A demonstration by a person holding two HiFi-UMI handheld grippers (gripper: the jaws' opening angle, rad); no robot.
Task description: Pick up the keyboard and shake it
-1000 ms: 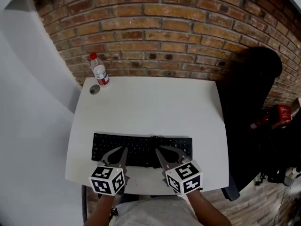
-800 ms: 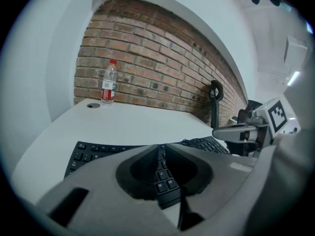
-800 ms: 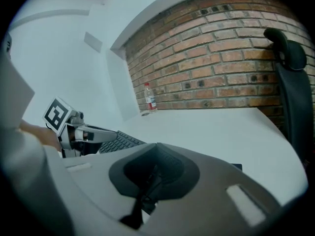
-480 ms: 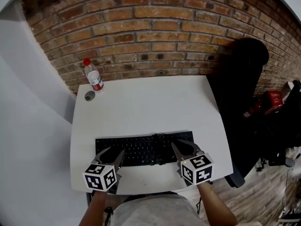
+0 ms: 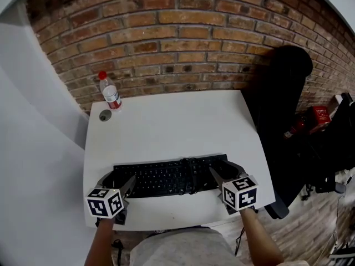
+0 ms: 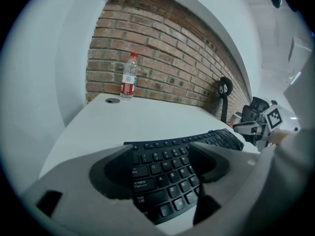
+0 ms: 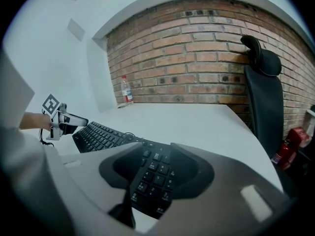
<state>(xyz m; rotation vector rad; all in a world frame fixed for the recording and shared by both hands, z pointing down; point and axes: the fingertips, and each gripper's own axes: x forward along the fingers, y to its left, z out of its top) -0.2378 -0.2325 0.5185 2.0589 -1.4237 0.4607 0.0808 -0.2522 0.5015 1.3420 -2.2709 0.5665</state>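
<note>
Black and slim, the keyboard point(image 5: 166, 177) lies flat on the white table point(image 5: 172, 121) near its front edge in the head view. It has not been lifted yet. Your left gripper point(image 5: 117, 180) is at its left end and your right gripper point(image 5: 224, 172) at its right end. I'd judge the approach about done, with the grip, the lift and the shake all still to do. A thin cable point(image 5: 192, 166) curls over the keys right of the middle.

In the left gripper view your jaws have just been opening and stand wide apart. The letter keys at the left end, with their white legends, show between them, but neither pad presses on anything.

In the right gripper view your jaws have been opening too, though to a narrower gap. The number pad end shows between them, and they hold nothing. The board looks low and rigid, with shallow keys.
</note>
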